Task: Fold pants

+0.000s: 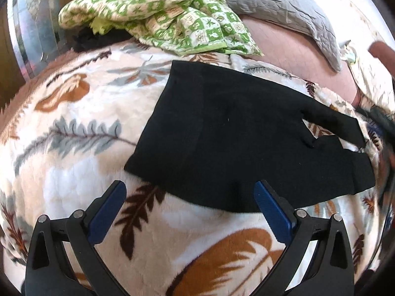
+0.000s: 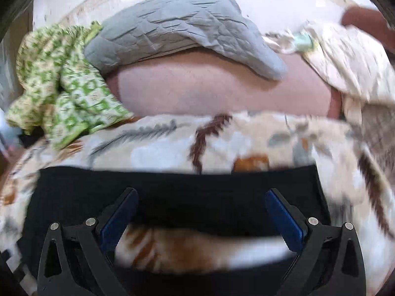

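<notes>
Black pants (image 1: pixel 234 135) lie flat on a leaf-patterned fleece blanket (image 1: pixel 74 148), waistband towards the left, the two legs spread apart at the right. My left gripper (image 1: pixel 190 188) is open and empty, hovering at the near edge of the pants. In the right wrist view, which is blurred, the black pants (image 2: pixel 172 190) lie across the frame below my right gripper (image 2: pixel 201 197), which is open and empty just above the cloth. A strip of blanket shows between two black parts of the pants.
A green-and-white checked cloth (image 1: pixel 158 17) lies bunched at the back left. A grey quilted pillow (image 1: pixel 279 9) and a pink sheet (image 2: pixel 222 91) are behind it. A cream cloth (image 2: pixel 345 59) lies at the back right.
</notes>
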{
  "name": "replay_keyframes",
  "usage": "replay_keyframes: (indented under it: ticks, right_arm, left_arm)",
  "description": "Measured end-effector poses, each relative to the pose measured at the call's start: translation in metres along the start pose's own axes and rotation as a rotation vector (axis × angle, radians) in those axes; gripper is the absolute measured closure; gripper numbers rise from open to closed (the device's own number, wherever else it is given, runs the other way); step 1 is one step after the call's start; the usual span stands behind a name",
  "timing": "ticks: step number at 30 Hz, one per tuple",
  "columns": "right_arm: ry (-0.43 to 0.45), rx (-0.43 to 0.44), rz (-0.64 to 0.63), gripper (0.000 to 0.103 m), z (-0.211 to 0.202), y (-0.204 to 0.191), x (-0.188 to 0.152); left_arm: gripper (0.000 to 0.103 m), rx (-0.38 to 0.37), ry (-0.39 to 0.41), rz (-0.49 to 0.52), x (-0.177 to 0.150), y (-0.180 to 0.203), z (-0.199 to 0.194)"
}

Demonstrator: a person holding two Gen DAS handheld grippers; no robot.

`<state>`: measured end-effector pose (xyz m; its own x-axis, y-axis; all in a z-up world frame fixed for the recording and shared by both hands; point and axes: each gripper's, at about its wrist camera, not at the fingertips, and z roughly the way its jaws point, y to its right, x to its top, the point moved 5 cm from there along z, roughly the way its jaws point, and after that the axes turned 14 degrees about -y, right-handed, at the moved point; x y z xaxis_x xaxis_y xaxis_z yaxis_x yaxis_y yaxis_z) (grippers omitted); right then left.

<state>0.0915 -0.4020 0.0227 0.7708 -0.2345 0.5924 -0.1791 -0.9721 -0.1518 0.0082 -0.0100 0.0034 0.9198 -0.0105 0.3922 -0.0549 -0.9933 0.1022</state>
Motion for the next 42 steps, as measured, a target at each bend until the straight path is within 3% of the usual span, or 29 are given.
replay_keyframes:
  ticks: [3,10,15,21,22,23,24,25,26,27,28,30,36,40,42]
  right_arm:
    - [-0.054,0.068,0.076,0.001,-0.016,0.025,-0.052]
    - [-0.108,0.026,0.204,0.001,-0.031,0.080,-0.137]
    - [-0.141,0.034,0.309,0.001,-0.018,0.112,-0.155]
    - [-0.056,0.048,0.357,0.000,-0.004,0.124,-0.138]
    - [-0.047,0.047,0.359,0.001,-0.002,0.125,-0.133]
    - [-0.036,0.040,0.357,0.005,0.000,0.125,-0.129]
    - [-0.029,0.032,0.353,0.011,0.002,0.125,-0.126]
    - [-0.024,0.027,0.347,0.033,0.002,0.126,-0.122]
    - [-0.023,0.027,0.347,0.050,0.002,0.127,-0.120]
    - [-0.035,0.043,0.360,0.088,0.003,0.129,-0.118]
    - [-0.043,0.062,0.381,0.099,0.003,0.132,-0.117]
    - [-0.028,0.105,0.394,0.099,-0.010,0.133,-0.117]
    - [0.009,0.103,0.287,0.099,-0.072,0.124,-0.135]
    - [-0.026,0.127,0.281,0.099,-0.106,0.128,-0.165]
    - [-0.069,0.099,0.266,0.099,-0.109,0.127,-0.181]
  left_arm:
    - [0.000,-0.004,-0.016,-0.029,-0.008,-0.004,0.002]
    - [0.000,-0.088,-0.092,-0.149,-0.022,-0.015,0.016]
    - [0.000,-0.126,-0.071,-0.202,-0.011,-0.011,0.021]
    - [0.000,-0.199,-0.078,-0.208,0.010,0.005,0.032]
    - [0.006,-0.220,-0.068,-0.218,0.014,0.006,0.032]
    - [0.015,-0.242,-0.053,-0.230,0.016,0.006,0.032]
    - [0.050,-0.253,-0.055,-0.232,0.018,0.006,0.034]
    - [0.082,-0.274,-0.082,-0.224,0.019,0.008,0.039]
    - [0.086,-0.306,-0.127,-0.222,0.020,0.009,0.046]
    - [0.089,-0.320,-0.132,-0.229,0.021,0.009,0.046]
    - [0.093,-0.325,-0.130,-0.222,0.021,0.009,0.043]
    - [0.094,-0.313,-0.114,-0.179,0.020,0.012,0.030]
    - [0.094,-0.325,-0.090,-0.115,0.007,0.002,-0.014]
    - [0.094,-0.321,-0.126,-0.119,-0.013,-0.015,-0.024]
    - [0.093,-0.310,-0.155,-0.107,-0.028,-0.020,-0.021]
